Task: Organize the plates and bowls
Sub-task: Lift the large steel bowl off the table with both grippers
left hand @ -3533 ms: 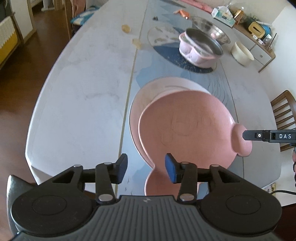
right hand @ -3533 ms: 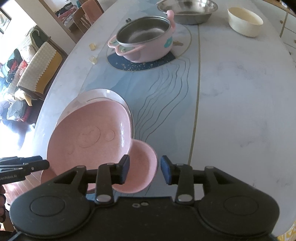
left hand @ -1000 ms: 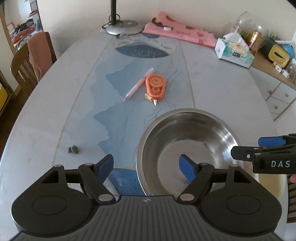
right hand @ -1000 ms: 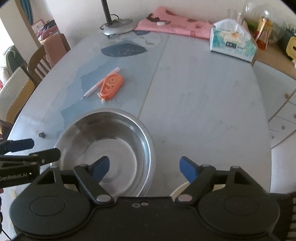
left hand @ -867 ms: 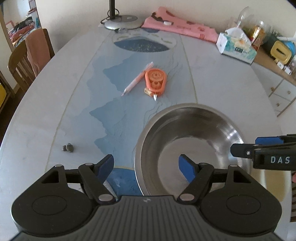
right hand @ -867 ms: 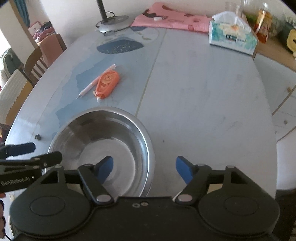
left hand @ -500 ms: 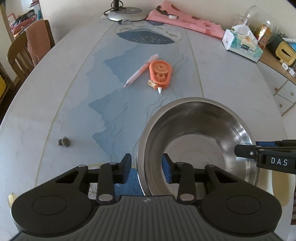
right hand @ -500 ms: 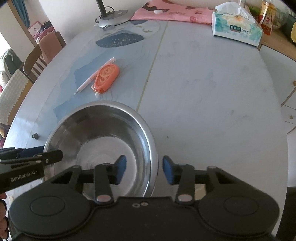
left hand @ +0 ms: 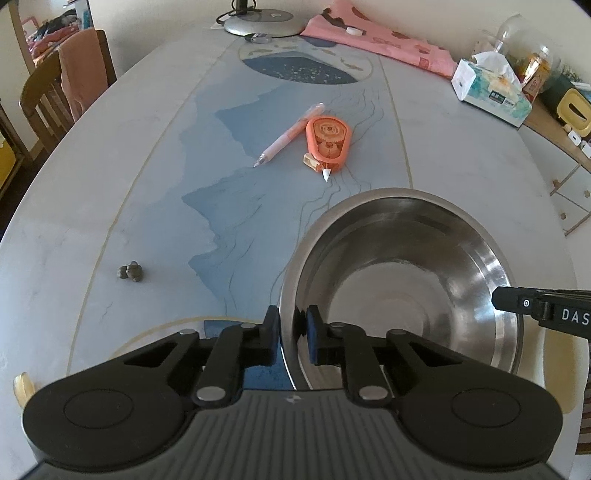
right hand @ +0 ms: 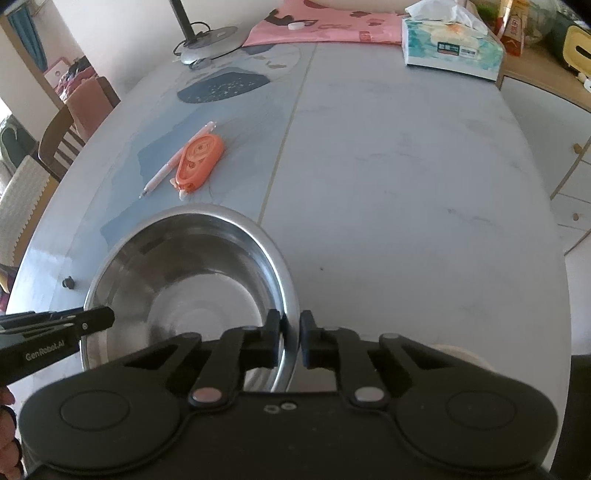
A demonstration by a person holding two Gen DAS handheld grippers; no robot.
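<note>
A wide steel bowl stands on the table in front of both grippers. My left gripper straddles the bowl's left rim, its jaws closing with the rim pinched between the blue pads. My right gripper does the same on the opposite rim of the steel bowl, one pad inside and one outside. Each gripper's tip shows in the other's view: the right gripper and the left gripper. A cream bowl peeks out close beside the right gripper.
Beyond the bowl lie an orange correction-tape dispenser and a pink pen. A tissue box, pink cloth and lamp base sit at the far end. A small dark lump lies left. A chair stands off the left edge.
Both grippers left the pink plates for the steel bowl. Over the last second their jaws went from wide apart to closed on the bowl's two opposite rims.
</note>
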